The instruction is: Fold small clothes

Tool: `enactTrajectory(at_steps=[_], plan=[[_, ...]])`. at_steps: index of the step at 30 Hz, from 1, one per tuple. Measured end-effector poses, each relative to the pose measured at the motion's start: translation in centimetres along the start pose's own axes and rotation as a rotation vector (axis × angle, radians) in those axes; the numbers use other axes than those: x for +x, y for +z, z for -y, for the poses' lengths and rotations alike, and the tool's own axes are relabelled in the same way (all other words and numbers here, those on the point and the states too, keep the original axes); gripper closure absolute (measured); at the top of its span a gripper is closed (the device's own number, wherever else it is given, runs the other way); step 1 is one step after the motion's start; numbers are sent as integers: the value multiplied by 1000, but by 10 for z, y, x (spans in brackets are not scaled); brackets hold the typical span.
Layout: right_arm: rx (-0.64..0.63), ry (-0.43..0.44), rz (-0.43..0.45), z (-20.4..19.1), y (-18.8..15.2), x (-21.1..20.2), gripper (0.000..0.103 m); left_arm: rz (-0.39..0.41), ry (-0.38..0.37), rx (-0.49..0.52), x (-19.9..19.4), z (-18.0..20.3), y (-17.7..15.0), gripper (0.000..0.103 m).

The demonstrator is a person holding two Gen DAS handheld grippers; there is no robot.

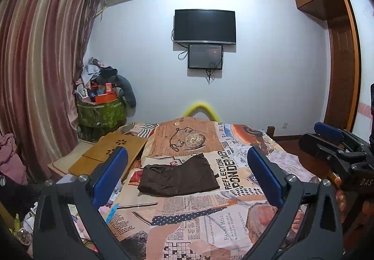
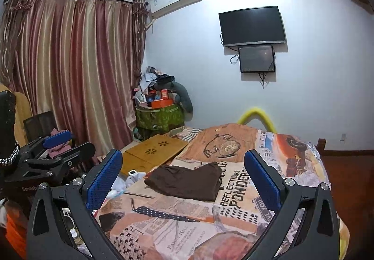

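Observation:
A small dark brown garment (image 1: pixel 178 177) lies flat and folded on the printed bedspread (image 1: pixel 194 218), in the middle of the bed. It also shows in the right wrist view (image 2: pixel 187 181). My left gripper (image 1: pixel 187 173) is open and empty, held above the near part of the bed, short of the garment. My right gripper (image 2: pixel 183 177) is open and empty too, at a similar height, to the right of the left one. The right gripper shows at the right edge of the left wrist view (image 1: pixel 332 140). The left gripper shows at the left edge of the right wrist view (image 2: pixel 58 143).
A wooden lap desk (image 1: pixel 109 157) lies on the bed's left side. A green bin (image 1: pixel 102 115) piled with clutter stands by the striped curtain (image 1: pixel 39 68). A TV (image 1: pixel 205 26) hangs on the far wall. A wooden wardrobe (image 1: pixel 339 54) stands at right.

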State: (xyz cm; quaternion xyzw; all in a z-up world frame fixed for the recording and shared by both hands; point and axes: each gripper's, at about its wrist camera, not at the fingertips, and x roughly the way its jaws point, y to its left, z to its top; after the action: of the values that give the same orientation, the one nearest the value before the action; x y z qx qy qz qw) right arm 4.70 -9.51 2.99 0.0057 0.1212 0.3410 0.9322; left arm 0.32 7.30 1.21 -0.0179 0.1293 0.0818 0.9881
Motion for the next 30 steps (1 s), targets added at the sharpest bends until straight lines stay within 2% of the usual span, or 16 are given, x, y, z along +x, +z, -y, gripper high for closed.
enactTrajectory(at_steps=[30], plan=[[28, -16, 5, 6, 2, -7, 0, -26, -36, -18, 7, -6, 2, 0]])
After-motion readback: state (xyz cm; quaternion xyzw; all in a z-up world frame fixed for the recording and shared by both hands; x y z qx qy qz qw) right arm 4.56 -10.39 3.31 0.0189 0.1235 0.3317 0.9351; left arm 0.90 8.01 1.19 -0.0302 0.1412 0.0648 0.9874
